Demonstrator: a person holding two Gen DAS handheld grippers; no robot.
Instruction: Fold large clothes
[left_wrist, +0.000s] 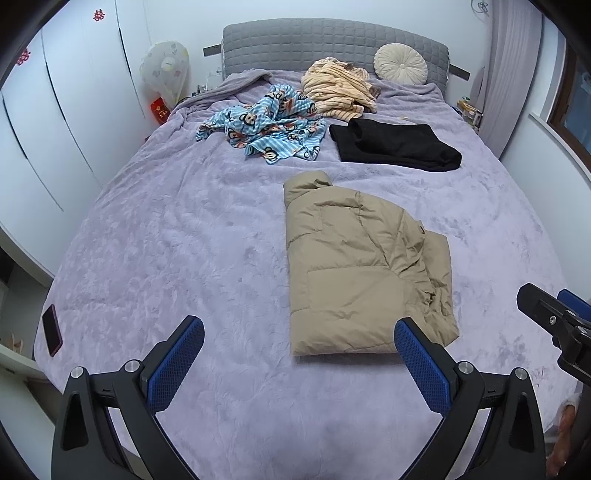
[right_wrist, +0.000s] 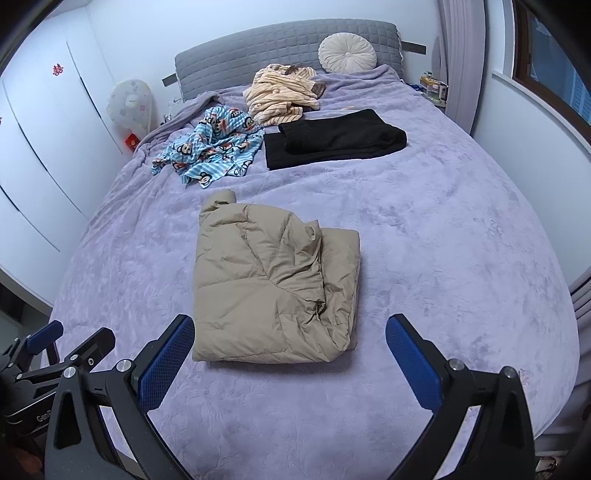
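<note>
A tan puffer jacket (left_wrist: 362, 266) (right_wrist: 273, 288) lies folded into a thick rectangle on the lavender blanket (left_wrist: 184, 240) (right_wrist: 443, 240) covering the bed. My left gripper (left_wrist: 299, 332) hovers above the bed's near edge, open and empty, just short of the jacket's near left corner. My right gripper (right_wrist: 290, 332) is also open and empty, with the jacket's near edge between and beyond its blue pads. Each gripper shows at the edge of the other's view: the right gripper (left_wrist: 554, 317) and the left gripper (right_wrist: 55, 350).
Farther up the bed lie a folded black garment (left_wrist: 395, 144) (right_wrist: 332, 138), a crumpled blue monkey-print cloth (left_wrist: 266, 125) (right_wrist: 210, 144) and a striped cream garment (left_wrist: 340, 88) (right_wrist: 284, 92). A round cushion (left_wrist: 400, 62) leans on the grey headboard. A phone (left_wrist: 51, 328) rests near the bed's left edge.
</note>
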